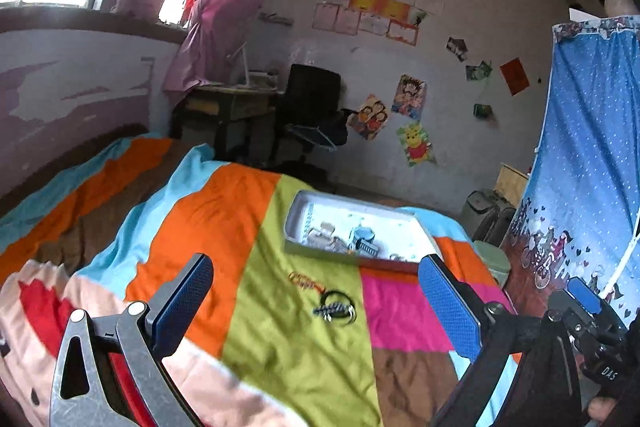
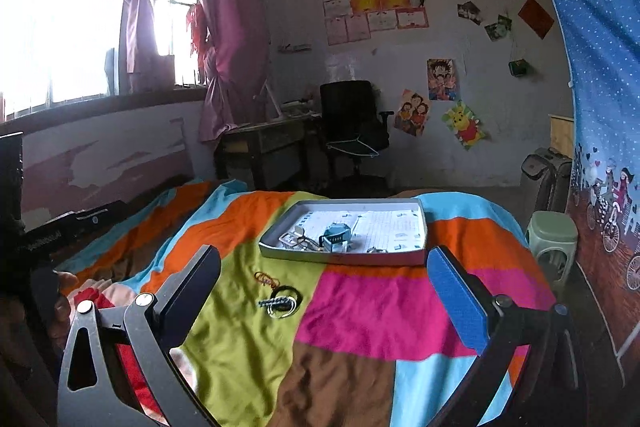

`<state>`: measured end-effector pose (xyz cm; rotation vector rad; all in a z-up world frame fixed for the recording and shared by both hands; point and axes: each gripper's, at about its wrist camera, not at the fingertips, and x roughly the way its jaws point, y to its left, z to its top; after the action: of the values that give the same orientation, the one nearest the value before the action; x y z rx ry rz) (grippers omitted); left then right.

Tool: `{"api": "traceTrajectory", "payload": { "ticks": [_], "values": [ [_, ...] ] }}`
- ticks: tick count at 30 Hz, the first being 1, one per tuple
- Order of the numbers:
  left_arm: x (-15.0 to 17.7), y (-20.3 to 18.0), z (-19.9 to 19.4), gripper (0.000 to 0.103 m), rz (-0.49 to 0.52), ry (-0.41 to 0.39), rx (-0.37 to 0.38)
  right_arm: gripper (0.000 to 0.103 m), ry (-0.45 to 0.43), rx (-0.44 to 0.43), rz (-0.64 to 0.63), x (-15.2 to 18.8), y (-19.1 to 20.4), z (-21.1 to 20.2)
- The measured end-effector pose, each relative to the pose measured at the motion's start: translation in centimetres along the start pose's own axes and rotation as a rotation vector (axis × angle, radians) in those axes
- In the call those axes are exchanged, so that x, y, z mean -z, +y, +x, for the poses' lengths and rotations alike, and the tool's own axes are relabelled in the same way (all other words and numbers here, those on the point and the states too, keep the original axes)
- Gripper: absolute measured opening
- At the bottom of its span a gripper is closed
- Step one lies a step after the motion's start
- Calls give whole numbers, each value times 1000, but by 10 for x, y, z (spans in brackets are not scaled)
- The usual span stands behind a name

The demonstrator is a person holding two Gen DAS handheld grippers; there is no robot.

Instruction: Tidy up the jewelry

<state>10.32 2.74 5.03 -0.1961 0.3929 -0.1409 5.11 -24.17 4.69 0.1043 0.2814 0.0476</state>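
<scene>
1. The left gripper (image 1: 316, 307) floats over the bed. Its jaws are spread wide and hold nothing.
2. The right gripper (image 2: 324, 291) floats over the bed too. Its jaws are also spread wide with nothing between them.
3. A colorful striped blanket (image 2: 360, 311) covers the bed.
4. A flat gray tray (image 2: 425, 227) sits on the blanket, past both grippers. Small jewelry pieces (image 2: 334, 237) lie piled in the tray's near left part.
5. A little orange-red loop (image 2: 267, 279) lies on the green stripe, in front of the tray.
6. A bunch of dark rings (image 2: 282, 301) lies just beside the loop, a bit closer to the grippers.
</scene>
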Motion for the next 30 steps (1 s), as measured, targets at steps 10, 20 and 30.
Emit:
{"api": "traceTrajectory", "payload": {
  "ticks": [10, 20, 30],
  "values": [
    [31, 15, -28, 103, -57, 38, -109, 102, 19, 23, 6, 26, 5, -18],
    [48, 4, -17, 103, 16, 100, -146, 102, 50, 36, 20, 41, -5, -10],
    [48, 0, -13, 103, 31, 121, -147, 102, 81, 39, 32, 51, -9, -1]
  ]
}}
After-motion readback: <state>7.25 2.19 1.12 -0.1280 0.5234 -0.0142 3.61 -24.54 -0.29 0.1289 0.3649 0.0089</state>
